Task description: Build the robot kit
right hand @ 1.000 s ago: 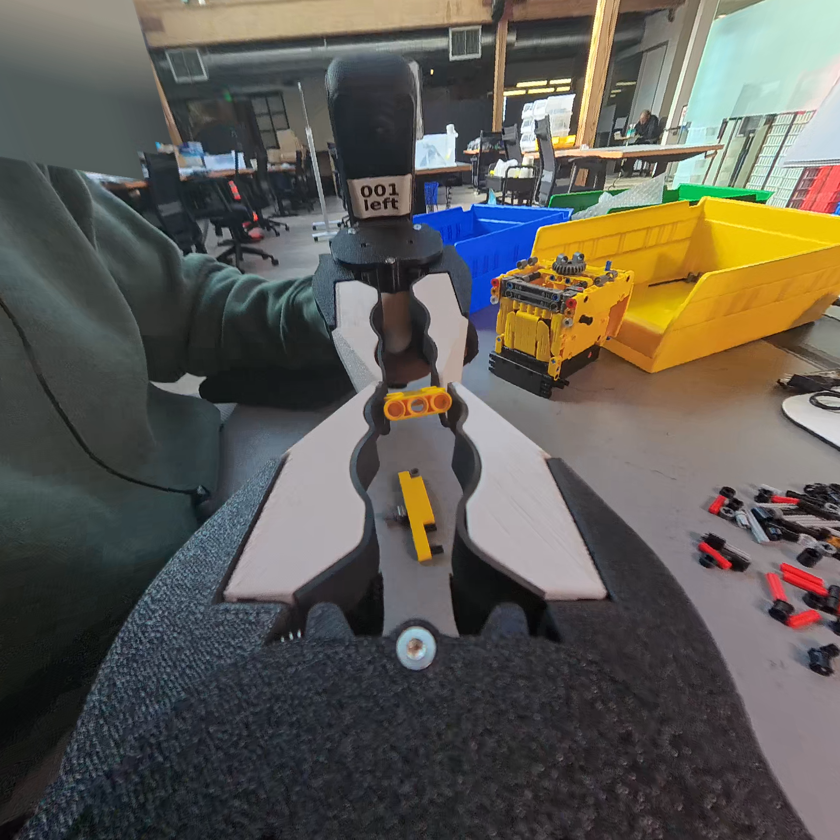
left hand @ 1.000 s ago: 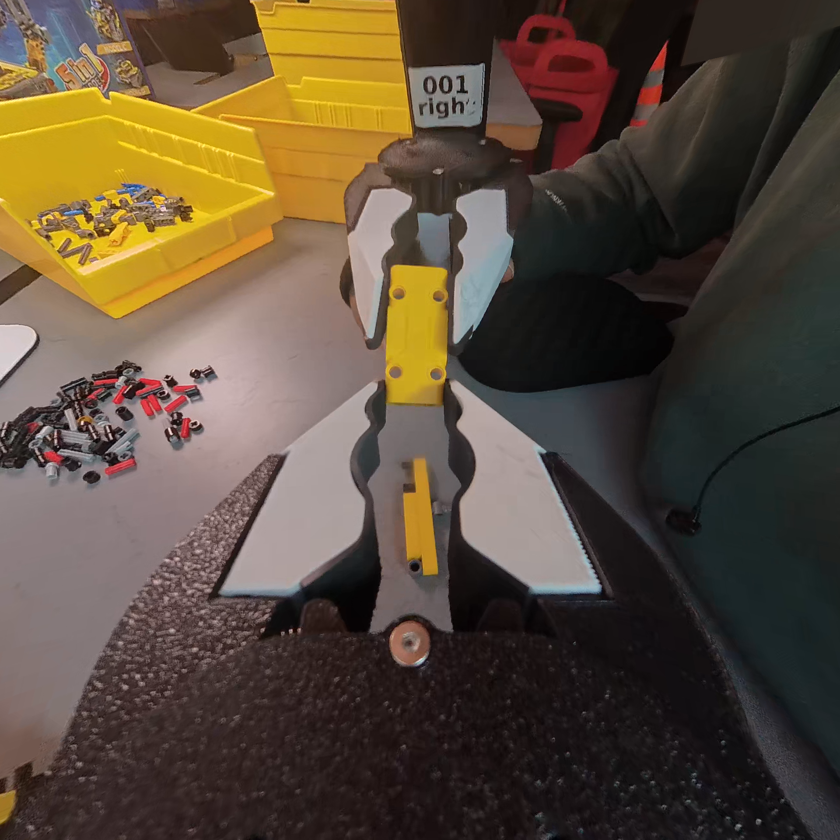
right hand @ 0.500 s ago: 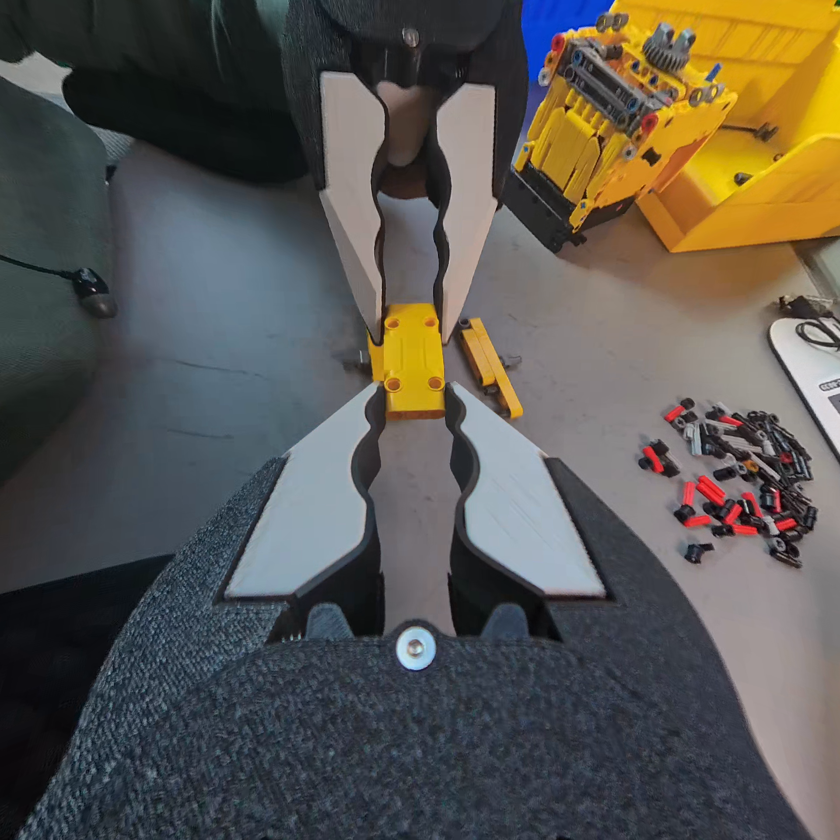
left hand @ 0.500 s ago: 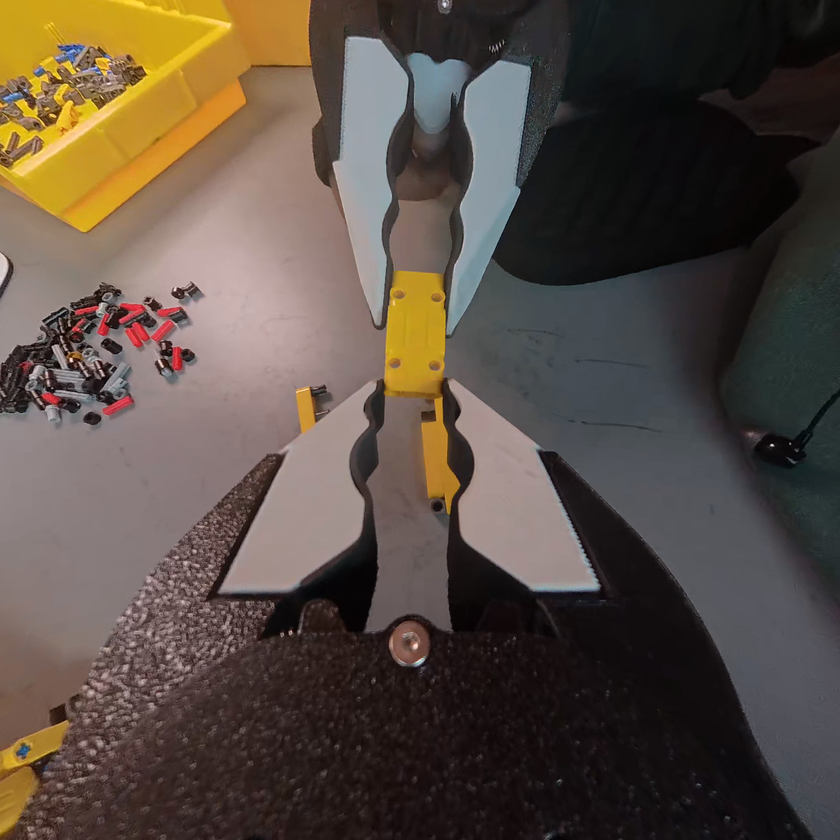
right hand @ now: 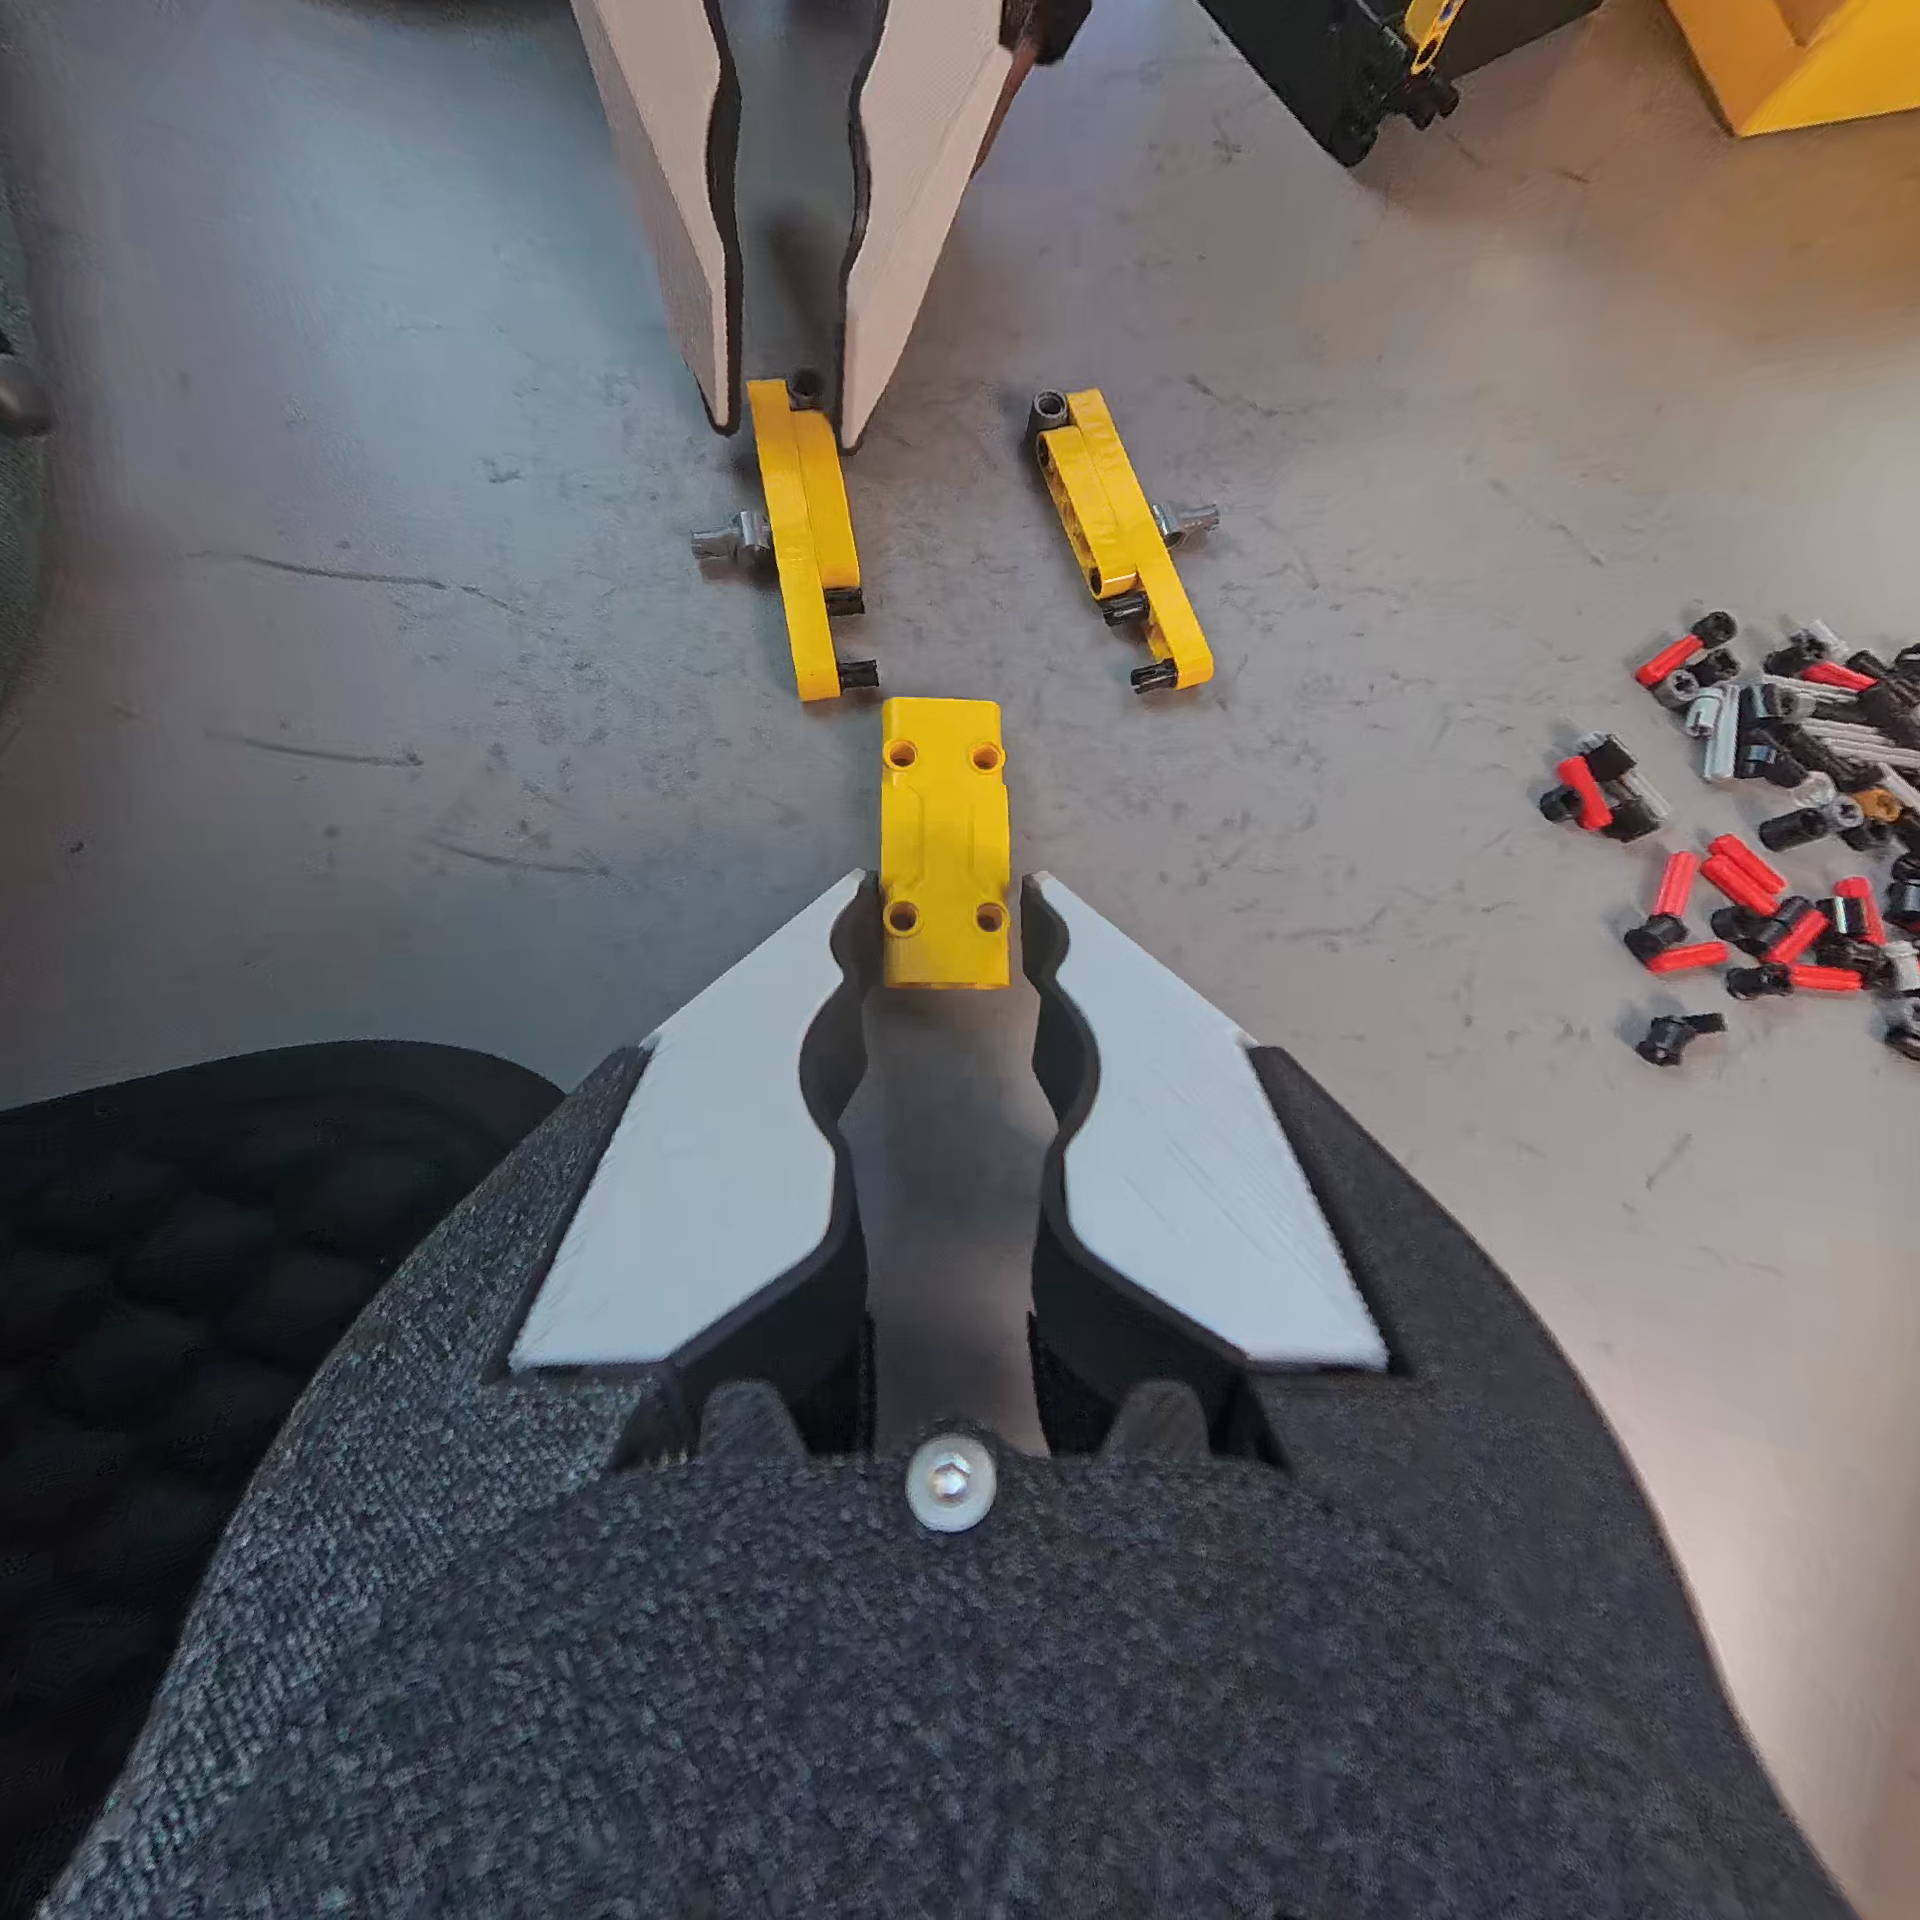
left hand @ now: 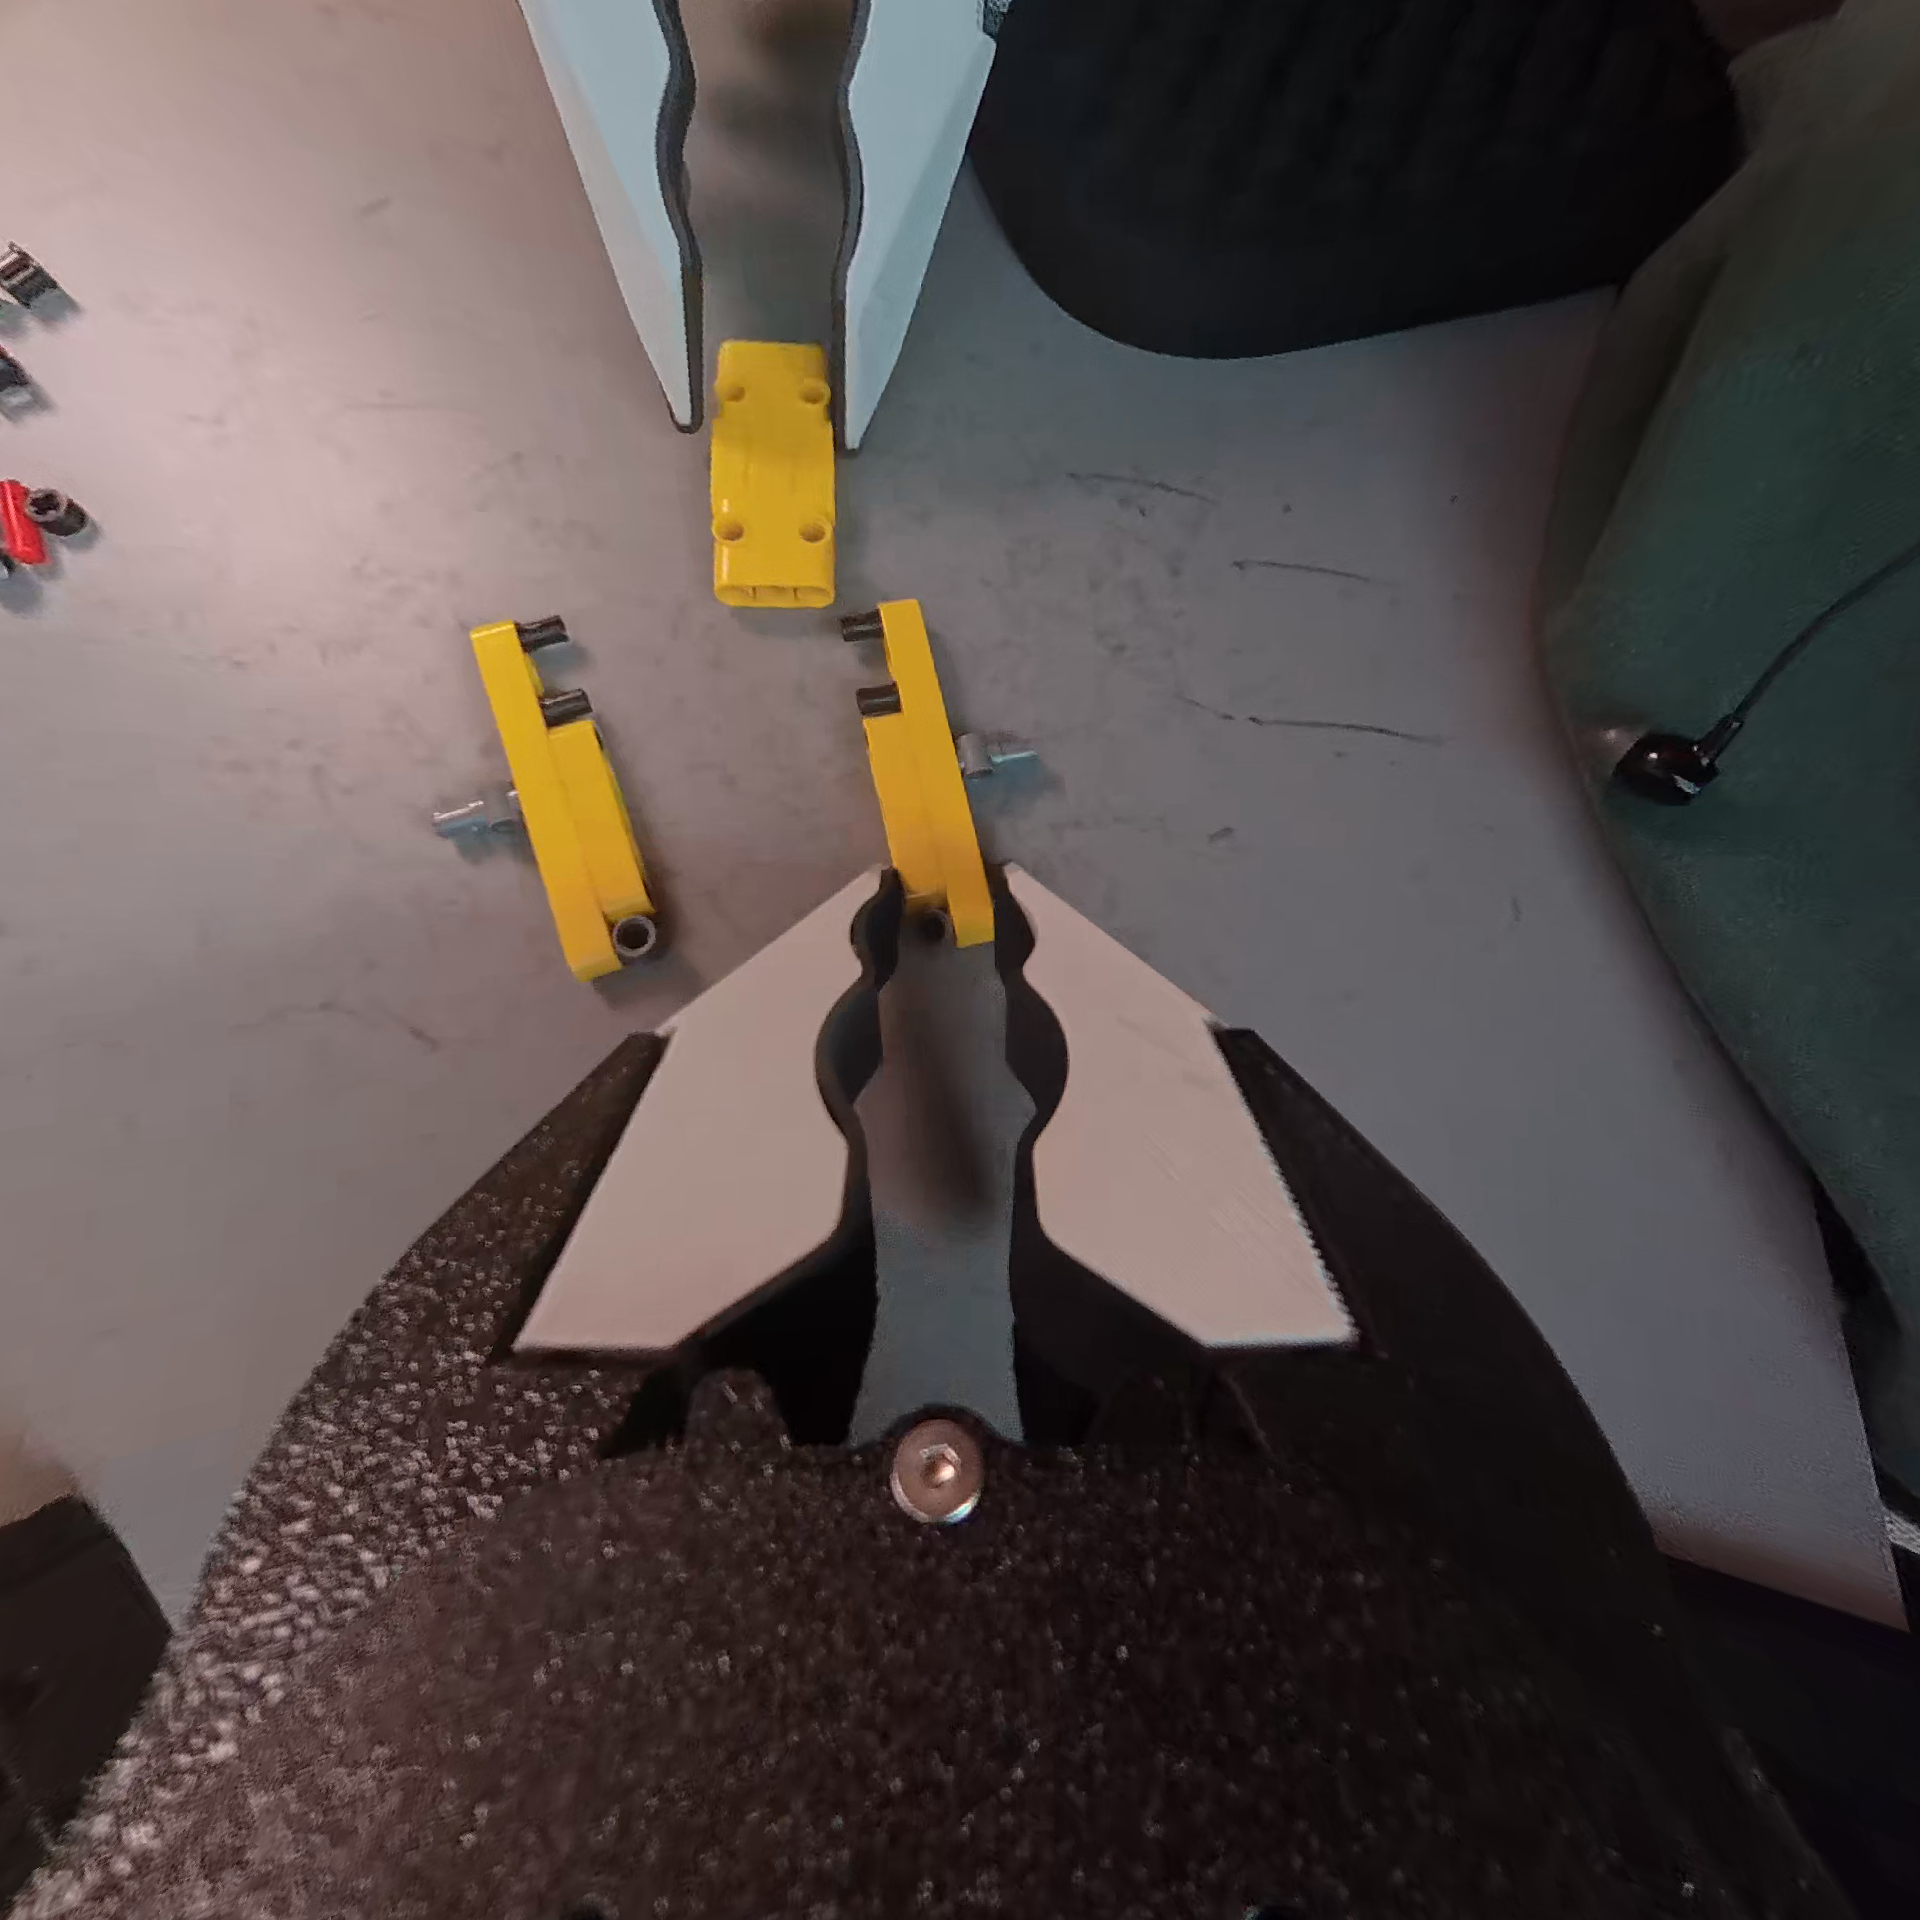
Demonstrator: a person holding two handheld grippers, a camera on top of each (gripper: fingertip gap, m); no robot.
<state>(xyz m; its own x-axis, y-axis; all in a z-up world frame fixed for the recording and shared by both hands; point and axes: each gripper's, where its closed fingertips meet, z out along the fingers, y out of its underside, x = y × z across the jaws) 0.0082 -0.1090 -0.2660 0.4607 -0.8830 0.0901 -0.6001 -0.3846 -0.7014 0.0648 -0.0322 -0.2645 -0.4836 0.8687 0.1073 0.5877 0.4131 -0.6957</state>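
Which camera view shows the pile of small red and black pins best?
The right wrist view: the pile of pins lies there almost whole on the grey table. The left wrist view shows only a few pins, cut by its left edge.

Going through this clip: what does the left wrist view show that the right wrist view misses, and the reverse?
Left wrist only: a small black corded object on teal cloth.
Right wrist only: a yellow bin corner, a black-and-yellow model, and the full pin pile; the left view catches just a few pins.
Both: the table, the panel straddled by the right hand-held gripper, one beam straddled by the left hand-held gripper, and the other beam lying free.
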